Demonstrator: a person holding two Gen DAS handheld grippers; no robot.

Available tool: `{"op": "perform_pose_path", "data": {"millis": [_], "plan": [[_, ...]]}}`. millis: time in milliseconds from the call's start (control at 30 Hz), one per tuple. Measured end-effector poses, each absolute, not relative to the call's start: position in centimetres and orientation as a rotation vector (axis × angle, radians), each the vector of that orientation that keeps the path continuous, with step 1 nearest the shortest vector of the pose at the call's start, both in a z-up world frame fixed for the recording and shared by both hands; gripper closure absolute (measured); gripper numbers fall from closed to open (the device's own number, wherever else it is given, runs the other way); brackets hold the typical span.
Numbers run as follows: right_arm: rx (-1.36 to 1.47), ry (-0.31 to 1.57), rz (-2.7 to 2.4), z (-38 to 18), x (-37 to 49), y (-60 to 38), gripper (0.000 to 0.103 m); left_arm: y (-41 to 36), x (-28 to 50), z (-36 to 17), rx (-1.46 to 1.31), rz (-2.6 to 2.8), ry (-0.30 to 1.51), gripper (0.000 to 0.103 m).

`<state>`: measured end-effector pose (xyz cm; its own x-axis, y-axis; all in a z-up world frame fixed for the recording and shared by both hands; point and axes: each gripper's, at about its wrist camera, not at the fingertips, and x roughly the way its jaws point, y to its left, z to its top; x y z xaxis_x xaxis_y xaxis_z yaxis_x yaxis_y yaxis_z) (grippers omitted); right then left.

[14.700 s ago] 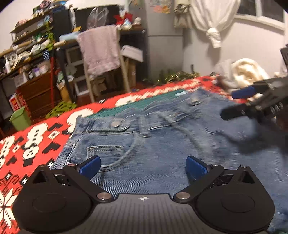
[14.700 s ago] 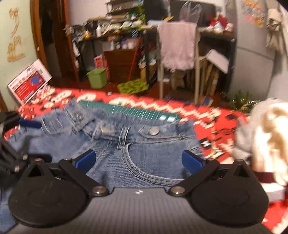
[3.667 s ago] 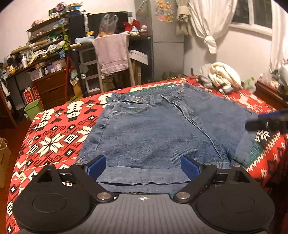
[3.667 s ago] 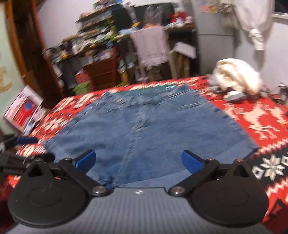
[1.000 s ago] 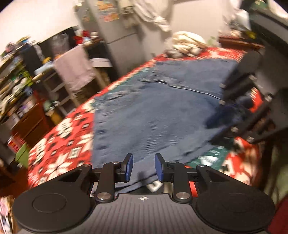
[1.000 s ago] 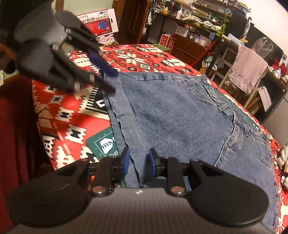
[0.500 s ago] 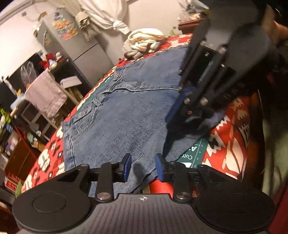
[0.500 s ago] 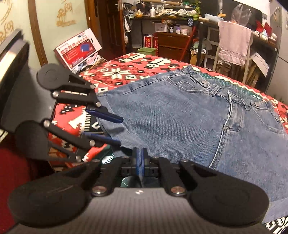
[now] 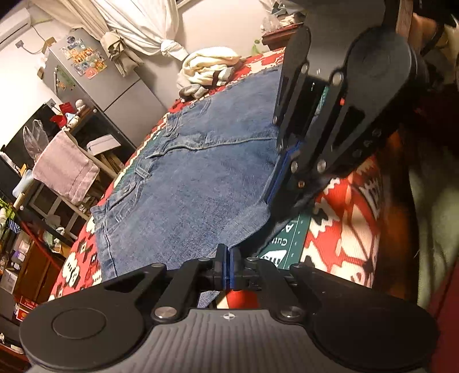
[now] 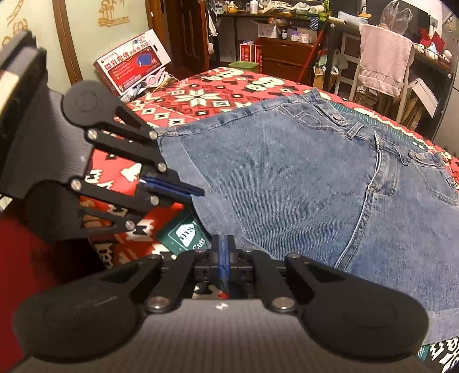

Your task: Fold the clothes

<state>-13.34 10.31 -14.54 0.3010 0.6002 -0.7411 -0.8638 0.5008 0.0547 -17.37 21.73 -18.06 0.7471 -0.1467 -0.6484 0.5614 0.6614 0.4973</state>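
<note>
Pretty clearly someone's home, a lived-in room doing double duty as bedroom and storage. There's a grey fridge (image 9: 114, 89) plastered with magnets and stickers, white curtains (image 9: 134, 25) knotted up by the wall, and a pink towel (image 10: 383, 60) slung over a chair back. Open shelves (image 10: 287, 17) along the far wall are crammed with bottles, boxes and knick-knacks (seriously cluttered). A wooden dresser (image 10: 282, 56) sits under them, and a boxed appliance (image 10: 133, 61) leans by the door frame. A heap of laundry (image 9: 208, 69) sits on the red patterned blanket (image 10: 206, 94).
</note>
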Motion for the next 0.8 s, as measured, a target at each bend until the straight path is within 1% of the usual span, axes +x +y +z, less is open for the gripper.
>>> {"op": "perform_pose_path", "data": {"millis": [67,100,267,400,567,633,700,800], "plan": [[-0.389,0.800,1.012,-14.8,-13.2,10.2,0.098,21.6,-17.2,-18.2,0.758,-0.425,0.621,0.100],[-0.371,0.807,1.018,-14.8,-13.1,10.0,0.094,21.6,-17.1,-18.4,0.763,-0.418,0.633,0.100],[-0.272,0.830,1.036,-14.2,-12.8,8.6,0.092,21.2,-17.5,-18.3,0.764,-0.389,0.673,0.095],[-0.188,0.806,1.039,-12.8,-12.7,6.9,0.092,21.3,-17.8,-17.0,0.701,-0.362,0.717,0.094],[-0.139,0.798,0.989,-12.4,-11.7,5.4,0.092,20.9,-17.3,-14.7,0.543,-0.300,0.712,0.093],[-0.127,0.814,0.977,-12.9,-11.5,5.0,0.092,20.5,-16.5,-14.0,0.464,-0.274,0.705,0.087],[-0.130,0.829,0.967,-13.6,-11.5,4.9,0.092,19.9,-15.5,-13.9,0.394,-0.244,0.710,0.084],[-0.136,0.850,0.955,-14.5,-11.5,4.7,0.092,19.0,-13.9,-14.3,0.289,-0.166,0.760,0.084]]}}
